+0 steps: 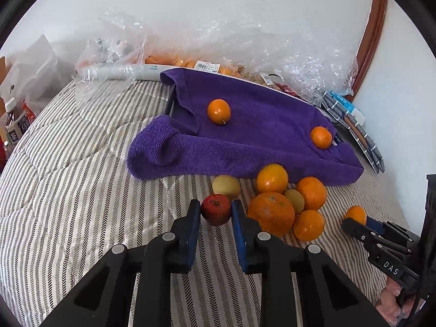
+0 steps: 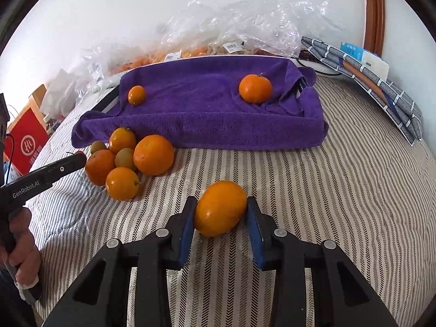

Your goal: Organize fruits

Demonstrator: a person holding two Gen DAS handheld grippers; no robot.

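Left hand-held gripper [image 1: 215, 214]: closed on a small red apple [image 1: 216, 209], which is pinched between the blue pads on the striped bed cover [image 1: 68, 190].
Right hand-held gripper [image 2: 221, 212]: an orange [image 2: 220, 208] is clasped, both pads touching it.
Done: two oranges are seen on the purple towel [image 1: 259, 136], one small [image 1: 218, 111], one near its edge [image 1: 321, 137].
Left: a heap of oranges [image 1: 271, 214] and yellowish fruits beside the towel is judged unsorted.

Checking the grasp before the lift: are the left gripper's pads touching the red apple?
Touching. In the left wrist view the left gripper has both blue pads pressed against the sides of the red apple, with no gap showing.
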